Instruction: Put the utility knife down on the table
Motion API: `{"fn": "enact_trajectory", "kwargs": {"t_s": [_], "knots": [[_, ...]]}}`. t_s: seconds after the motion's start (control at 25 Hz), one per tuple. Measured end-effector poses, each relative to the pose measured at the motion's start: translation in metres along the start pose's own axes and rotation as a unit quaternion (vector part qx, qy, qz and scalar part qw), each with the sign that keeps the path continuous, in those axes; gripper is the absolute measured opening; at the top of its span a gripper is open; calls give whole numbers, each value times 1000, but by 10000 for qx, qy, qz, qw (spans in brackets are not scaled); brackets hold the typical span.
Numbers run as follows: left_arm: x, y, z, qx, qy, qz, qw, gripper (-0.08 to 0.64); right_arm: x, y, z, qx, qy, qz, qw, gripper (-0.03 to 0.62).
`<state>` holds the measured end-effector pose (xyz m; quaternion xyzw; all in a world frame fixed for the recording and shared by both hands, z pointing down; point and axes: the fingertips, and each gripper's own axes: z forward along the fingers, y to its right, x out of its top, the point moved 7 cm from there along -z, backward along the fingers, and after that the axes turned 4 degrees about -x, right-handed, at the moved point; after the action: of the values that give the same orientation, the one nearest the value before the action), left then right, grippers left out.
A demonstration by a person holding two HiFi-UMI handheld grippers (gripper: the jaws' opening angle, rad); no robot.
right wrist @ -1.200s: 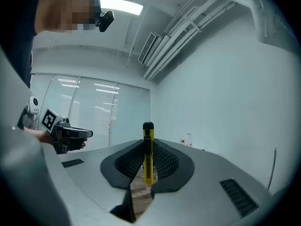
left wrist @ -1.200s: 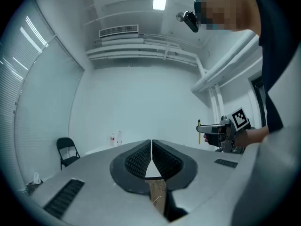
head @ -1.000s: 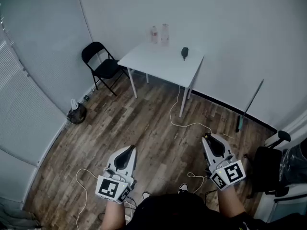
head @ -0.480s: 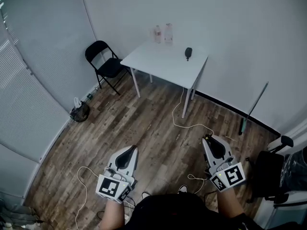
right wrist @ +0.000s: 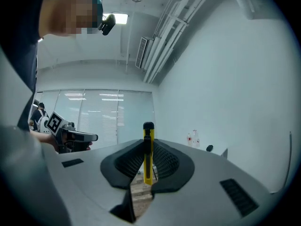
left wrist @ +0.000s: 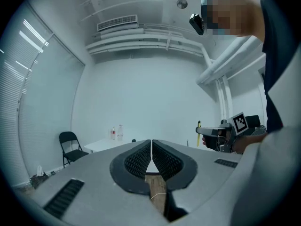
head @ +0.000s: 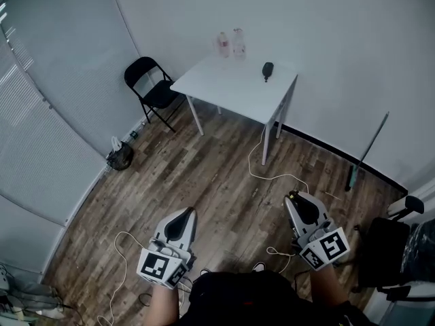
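Observation:
A yellow and black utility knife (right wrist: pixel 148 152) stands upright between the jaws of my right gripper (right wrist: pixel 147 161), which is shut on it. In the head view that right gripper (head: pixel 295 197) hovers over the wood floor at lower right, the knife (head: pixel 293 195) a small yellow speck at its tip. My left gripper (head: pixel 187 213) hangs at lower left, shut with nothing in it; in its own view the left gripper (left wrist: pixel 151 150) shows its jaws pressed together. The white table (head: pixel 224 90) stands far ahead against the wall.
On the table are two bottles (head: pixel 231 43) and a small dark object (head: pixel 268 70). A black folding chair (head: pixel 151 90) stands left of the table. A white cable (head: pixel 266 175) trails over the floor. A broom-like pole (head: pixel 367 151) leans on the right wall, near an office chair (head: pixel 394 243).
The head view has shifted a little, so the table and chair sit slightly higher and further right in the picture. Both grippers hold about the same place and state.

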<state>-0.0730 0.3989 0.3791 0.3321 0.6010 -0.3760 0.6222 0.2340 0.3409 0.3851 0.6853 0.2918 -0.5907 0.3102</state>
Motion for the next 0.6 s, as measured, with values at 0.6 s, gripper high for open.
{"fn": "enact_trajectory", "kwargs": {"t_s": [0.6], "knots": [[-10,-27,94,-42,-148,-183,9997,29,-22,71,34,-59,-284,93,9995,67]]}}
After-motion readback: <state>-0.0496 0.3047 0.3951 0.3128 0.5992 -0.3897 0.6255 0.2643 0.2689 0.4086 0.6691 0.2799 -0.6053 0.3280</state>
